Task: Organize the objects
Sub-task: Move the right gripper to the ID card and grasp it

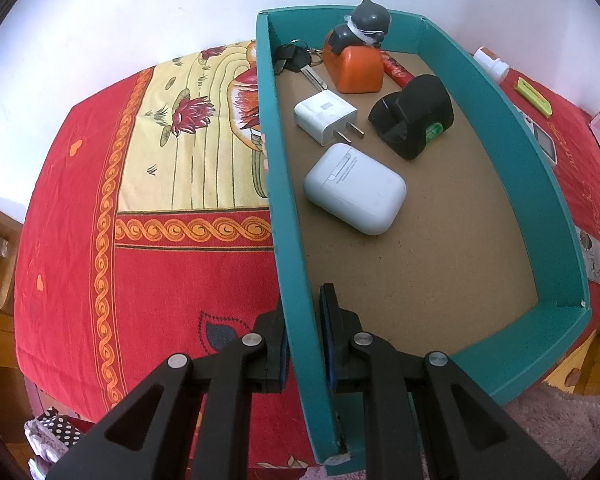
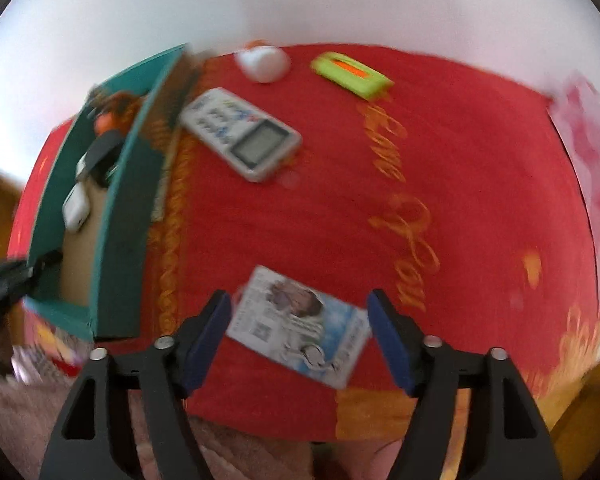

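Rectangular teal tray, fibreboard floor.

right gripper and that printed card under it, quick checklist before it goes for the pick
1. Right gripper open wide enough: ok, a finger on each side of the card.
2. Card lying flat on the red cloth: ok.
3. Fingers touching the card: cannot tell, the view is blurred.
4. Left gripper steadying the teal box: ok, shut on its near wall.
5. Free floor in the box for the card: ok, bare near the earbud case.
6. Remote out of the way: ok, well beyond the card.
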Demonstrator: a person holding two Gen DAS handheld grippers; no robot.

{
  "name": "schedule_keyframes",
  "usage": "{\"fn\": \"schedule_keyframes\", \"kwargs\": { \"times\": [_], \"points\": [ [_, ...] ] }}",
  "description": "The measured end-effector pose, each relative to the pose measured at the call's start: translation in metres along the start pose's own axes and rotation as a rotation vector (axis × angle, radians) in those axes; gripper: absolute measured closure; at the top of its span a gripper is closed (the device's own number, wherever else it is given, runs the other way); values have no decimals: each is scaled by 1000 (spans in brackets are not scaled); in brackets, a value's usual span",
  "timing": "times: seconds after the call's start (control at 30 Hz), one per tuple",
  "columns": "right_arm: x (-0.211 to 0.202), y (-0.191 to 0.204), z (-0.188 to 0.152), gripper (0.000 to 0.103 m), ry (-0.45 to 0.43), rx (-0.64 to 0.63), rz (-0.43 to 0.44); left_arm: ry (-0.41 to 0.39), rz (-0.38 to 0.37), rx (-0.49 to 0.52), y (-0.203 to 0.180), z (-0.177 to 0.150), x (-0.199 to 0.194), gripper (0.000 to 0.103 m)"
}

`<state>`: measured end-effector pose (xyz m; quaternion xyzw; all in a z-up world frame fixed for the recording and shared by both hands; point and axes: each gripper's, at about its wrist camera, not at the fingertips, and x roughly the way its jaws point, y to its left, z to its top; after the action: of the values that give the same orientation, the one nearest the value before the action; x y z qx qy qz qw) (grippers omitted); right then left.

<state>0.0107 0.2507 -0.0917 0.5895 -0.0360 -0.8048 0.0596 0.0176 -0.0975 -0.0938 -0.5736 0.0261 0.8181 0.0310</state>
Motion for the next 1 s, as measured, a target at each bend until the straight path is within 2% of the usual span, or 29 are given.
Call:
{"fn": "schedule_keyframes", "kwargs": {
  "times": [0.07, 0.17, 0.33, 0.43, 0.5, 0.67, 0.83, 1.0],
  "points": [
    [3, -11, -6, 23, 28, 133, 14, -1, -7, -8, 2, 0, 1, 91],
    [9, -14, -15, 20, 54, 256, 53, -3, -6, -8, 2, 0, 1, 91],
    [19, 4, -16, 8, 84, 210, -40, -3, -12, -2, 3, -1, 0, 91],
    [26, 7, -15, 6, 101, 229, -53, -2, -15, 4, 3, 0, 0, 91],
    [31, 10, -14, 0, 116, 240, -54, -4, -18, 8, 3, -1, 0, 91],
    [42, 34, -13, 0, 181, 130, -177, -4, -28, 7, 4, -1, 0, 91],
    [36, 36, -16, 1, 171, 140, -178, -7, -34, 8, 4, -1, -1, 91],
    [28, 38, -20, 10, 160, 155, -185, -7, -34, 5, 3, -1, -1, 91]
  ]
}}
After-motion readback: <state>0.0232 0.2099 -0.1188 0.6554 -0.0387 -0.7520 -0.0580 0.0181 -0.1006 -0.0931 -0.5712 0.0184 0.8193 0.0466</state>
